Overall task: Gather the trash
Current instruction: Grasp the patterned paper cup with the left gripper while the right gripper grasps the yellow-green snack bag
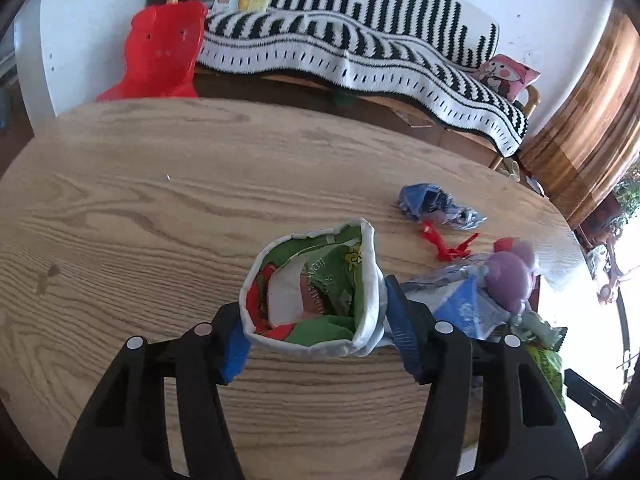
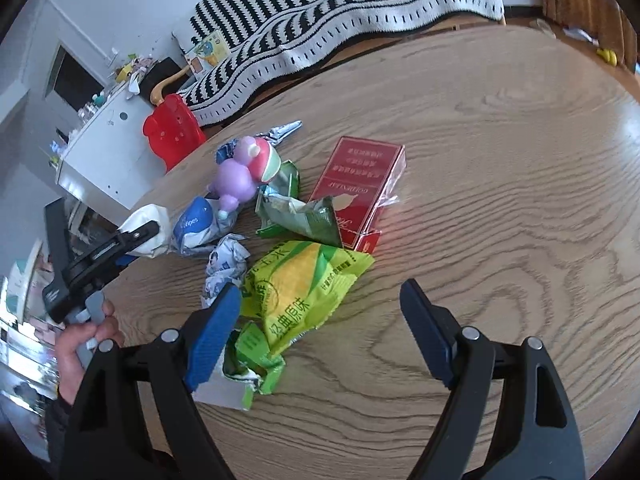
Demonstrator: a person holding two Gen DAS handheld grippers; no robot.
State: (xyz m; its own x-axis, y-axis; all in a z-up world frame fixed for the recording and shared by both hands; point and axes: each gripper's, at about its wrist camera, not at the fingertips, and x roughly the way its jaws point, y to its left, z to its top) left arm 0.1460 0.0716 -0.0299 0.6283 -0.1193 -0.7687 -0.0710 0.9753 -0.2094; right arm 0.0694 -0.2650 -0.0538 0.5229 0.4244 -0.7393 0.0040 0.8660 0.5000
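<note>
While the left gripper [image 1: 316, 338] clasped the soft bag [image 1: 312, 292] at its rim, the right gripper [image 2: 320, 334] gaped wide over a light, crinkly wrapper [image 2: 300, 284], best pinched at its near edge.

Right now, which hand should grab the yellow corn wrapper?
Probably the right. The right gripper has open jaws right at the corn wrapper, while the left gripper is busy closing around the white pouch of trash.
</note>
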